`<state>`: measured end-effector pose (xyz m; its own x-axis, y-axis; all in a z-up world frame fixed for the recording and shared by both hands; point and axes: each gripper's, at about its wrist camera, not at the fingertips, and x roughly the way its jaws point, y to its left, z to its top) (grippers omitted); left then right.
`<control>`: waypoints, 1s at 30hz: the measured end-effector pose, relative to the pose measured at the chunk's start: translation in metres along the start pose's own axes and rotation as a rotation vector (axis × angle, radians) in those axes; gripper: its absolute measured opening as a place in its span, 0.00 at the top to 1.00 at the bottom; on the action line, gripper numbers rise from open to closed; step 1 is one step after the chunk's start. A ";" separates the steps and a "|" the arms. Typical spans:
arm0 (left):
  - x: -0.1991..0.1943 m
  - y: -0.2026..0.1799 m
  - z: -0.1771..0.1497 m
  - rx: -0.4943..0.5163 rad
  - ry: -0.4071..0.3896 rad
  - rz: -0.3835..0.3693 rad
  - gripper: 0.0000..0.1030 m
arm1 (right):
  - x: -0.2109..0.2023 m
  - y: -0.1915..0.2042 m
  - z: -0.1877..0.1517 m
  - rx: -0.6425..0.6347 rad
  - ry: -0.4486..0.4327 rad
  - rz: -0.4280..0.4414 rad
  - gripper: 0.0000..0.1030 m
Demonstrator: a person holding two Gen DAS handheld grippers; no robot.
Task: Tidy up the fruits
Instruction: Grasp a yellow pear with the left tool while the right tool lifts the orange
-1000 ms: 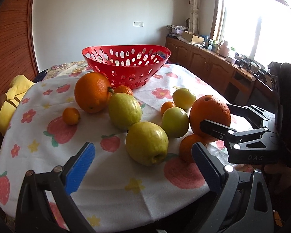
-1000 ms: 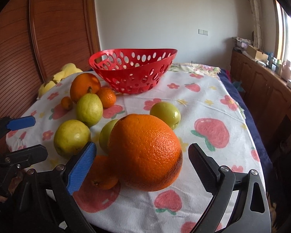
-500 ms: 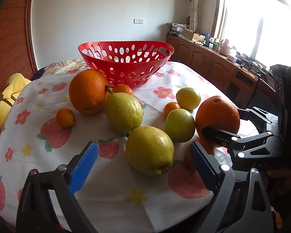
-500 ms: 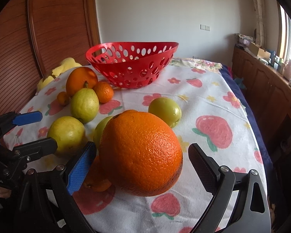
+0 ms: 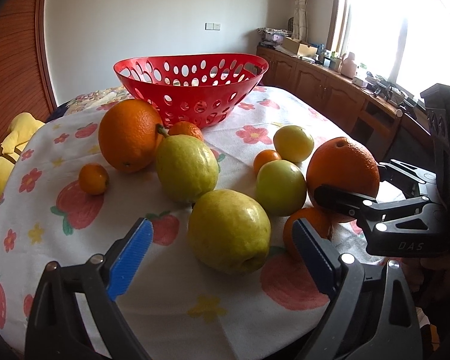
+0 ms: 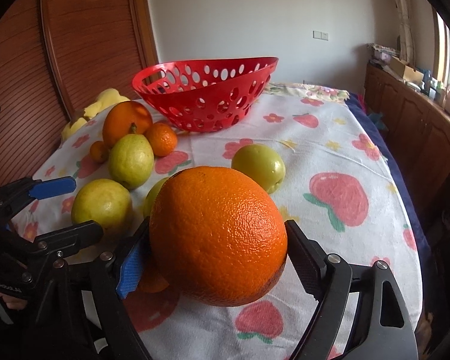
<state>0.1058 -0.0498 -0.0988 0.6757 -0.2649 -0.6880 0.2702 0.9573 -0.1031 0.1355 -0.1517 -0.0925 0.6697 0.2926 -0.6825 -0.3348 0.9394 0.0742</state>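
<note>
Right gripper (image 6: 217, 252): its jaws are closing around a large orange (image 6: 217, 234); both pads are meeting the fruit's sides, and the orange is sitting low over the floral tablecloth (image 6: 330, 165).
Left gripper (image 5: 222, 252): its jaws are standing apart, framing a yellow-green pear (image 5: 229, 234) without touching it; the pear is lying on the cloth.
Red basket (image 5: 192, 90): it is standing at the far side of the table, well apart from both grippers.
Other fruit: a second pear (image 5: 186, 168), another big orange (image 5: 129, 133), a green apple (image 5: 280, 187) and small mandarins such as one at the left (image 5: 93, 178) are lying scattered between the basket and the grippers.
</note>
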 end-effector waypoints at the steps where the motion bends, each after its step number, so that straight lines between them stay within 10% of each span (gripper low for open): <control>1: 0.000 0.000 0.000 0.000 0.001 0.000 0.09 | 0.000 0.000 0.000 0.000 0.000 0.000 0.17; 13: 0.007 -0.002 0.001 0.005 0.023 -0.019 0.33 | -0.008 -0.006 0.000 0.002 -0.023 -0.020 0.17; 30: 0.010 0.001 -0.001 -0.006 0.021 -0.045 0.41 | -0.016 -0.013 -0.004 0.017 -0.027 -0.021 0.17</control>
<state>0.1120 -0.0516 -0.1066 0.6484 -0.3051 -0.6975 0.2960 0.9451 -0.1382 0.1264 -0.1698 -0.0857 0.6939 0.2776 -0.6644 -0.3093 0.9482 0.0731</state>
